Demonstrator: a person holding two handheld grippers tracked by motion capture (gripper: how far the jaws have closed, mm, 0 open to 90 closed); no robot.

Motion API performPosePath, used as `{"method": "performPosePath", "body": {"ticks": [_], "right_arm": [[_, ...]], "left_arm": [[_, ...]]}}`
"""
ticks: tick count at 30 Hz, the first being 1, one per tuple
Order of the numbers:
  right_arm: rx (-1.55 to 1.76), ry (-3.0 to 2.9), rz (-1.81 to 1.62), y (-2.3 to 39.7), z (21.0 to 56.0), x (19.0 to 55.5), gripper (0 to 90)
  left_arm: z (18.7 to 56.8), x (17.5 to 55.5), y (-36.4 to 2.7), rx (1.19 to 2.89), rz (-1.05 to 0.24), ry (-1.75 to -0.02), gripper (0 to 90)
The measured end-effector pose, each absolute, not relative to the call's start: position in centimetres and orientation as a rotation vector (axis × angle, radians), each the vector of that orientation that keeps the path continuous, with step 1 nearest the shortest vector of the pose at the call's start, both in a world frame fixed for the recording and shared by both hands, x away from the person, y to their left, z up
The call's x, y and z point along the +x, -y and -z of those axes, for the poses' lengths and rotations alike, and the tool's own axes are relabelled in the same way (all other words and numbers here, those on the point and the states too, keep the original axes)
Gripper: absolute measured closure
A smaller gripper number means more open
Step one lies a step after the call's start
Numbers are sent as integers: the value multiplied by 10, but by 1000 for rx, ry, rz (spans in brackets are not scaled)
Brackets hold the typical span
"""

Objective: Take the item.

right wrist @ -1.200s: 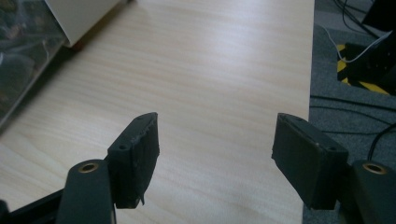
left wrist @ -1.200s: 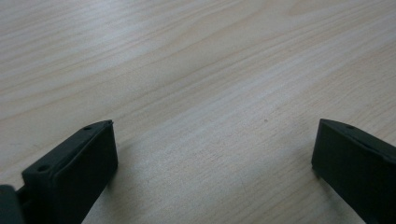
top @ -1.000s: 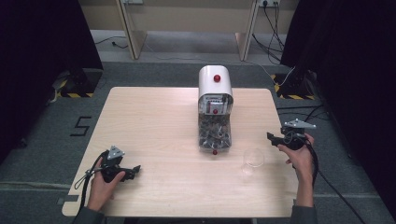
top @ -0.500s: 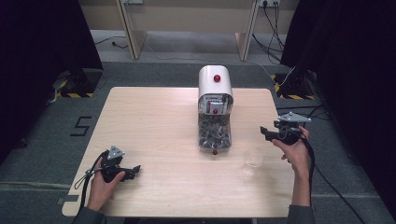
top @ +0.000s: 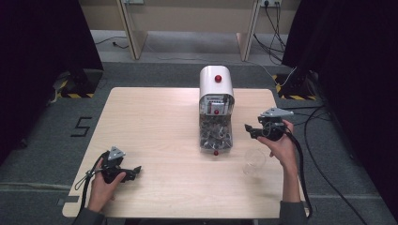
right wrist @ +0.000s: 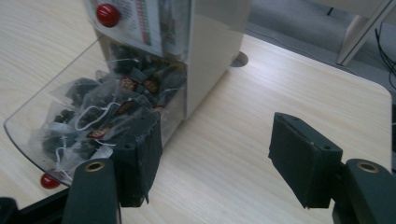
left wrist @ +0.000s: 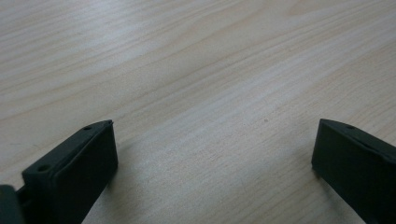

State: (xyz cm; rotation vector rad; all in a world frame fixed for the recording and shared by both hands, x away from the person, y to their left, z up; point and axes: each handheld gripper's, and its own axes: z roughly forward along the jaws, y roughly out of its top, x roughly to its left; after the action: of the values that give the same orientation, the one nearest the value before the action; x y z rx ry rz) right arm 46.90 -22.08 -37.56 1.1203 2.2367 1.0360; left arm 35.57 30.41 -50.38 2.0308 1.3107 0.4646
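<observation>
A white dispenser (top: 216,89) with a red knob (top: 218,78) stands at the table's middle back. Its clear front bin (top: 215,136) holds several tea bags (right wrist: 100,116). A clear glass (top: 254,161) stands on the table to the right of the bin. My right gripper (top: 249,130) hovers beside the bin's right side, above and behind the glass, pointing left at the dispenser. In the right gripper view its jaws (right wrist: 217,158) stand open and empty, the left one next to the bin wall. My left gripper (top: 135,170) rests low at the table's front left, open (left wrist: 212,158) over bare wood.
The light wooden table (top: 155,126) is bare between the left gripper and the dispenser. A cable (top: 300,164) trails from the right gripper over the table's right edge. Dark curtains and floor cables surround the table.
The right gripper has risen and moved left, from the table's right edge toward the dispenser's bin. The left hand has stayed put.
</observation>
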Motion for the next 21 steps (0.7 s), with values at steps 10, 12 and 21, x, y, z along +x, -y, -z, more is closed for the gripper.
{"method": "performPosePath", "body": {"ticks": [10, 12, 21], "right_arm": [[1057, -2298, -1044, 199, 374, 475, 366], [1044, -2317, -1042, 192, 374, 476, 367], [1028, -2385, -1059, 168, 379, 482, 381]], "left_arm": [[504, 356, -304, 2031, -465, -1311, 0], [504, 356, -304, 2031, -465, -1311, 0], [504, 356, -304, 2031, -465, -1311, 0]]}}
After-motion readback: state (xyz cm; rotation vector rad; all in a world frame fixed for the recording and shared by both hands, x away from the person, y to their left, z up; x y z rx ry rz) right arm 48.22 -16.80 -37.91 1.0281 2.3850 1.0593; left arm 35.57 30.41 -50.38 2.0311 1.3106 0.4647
